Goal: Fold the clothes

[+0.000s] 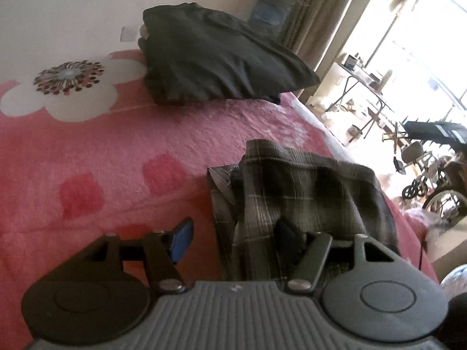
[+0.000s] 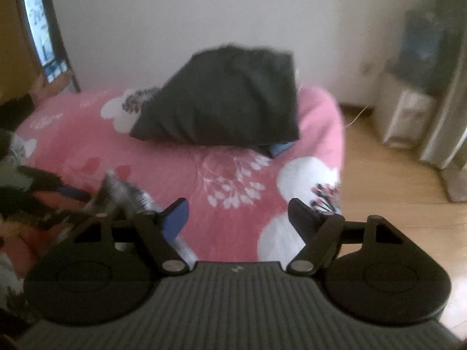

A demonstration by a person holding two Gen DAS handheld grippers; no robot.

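Note:
A grey plaid garment (image 1: pixel 306 186) lies partly folded on the pink flowered bedspread (image 1: pixel 87 160), near the bed's right edge. My left gripper (image 1: pixel 235 236) is open. Its blue-padded left finger (image 1: pixel 182 239) hangs over bare bedspread, and the right finger (image 1: pixel 289 233) rests against the plaid cloth without pinching it. A stack of dark folded clothes (image 1: pixel 216 58) sits at the far end of the bed. In the right wrist view my right gripper (image 2: pixel 239 218) is open above the bedspread (image 2: pixel 175 157) with nothing between its fingers. The dark stack (image 2: pixel 224 99) is ahead, and the plaid cloth (image 2: pixel 125 192) is blurred at the lower left.
The bed's edge drops to a wooden floor (image 2: pixel 394 189) on the right. A water dispenser with a blue bottle (image 2: pixel 420 43) stands by the wall. A folding table (image 1: pixel 359 78) and a wheelchair (image 1: pixel 423 180) are beside the window. A blue item (image 2: pixel 280 147) pokes out under the dark stack.

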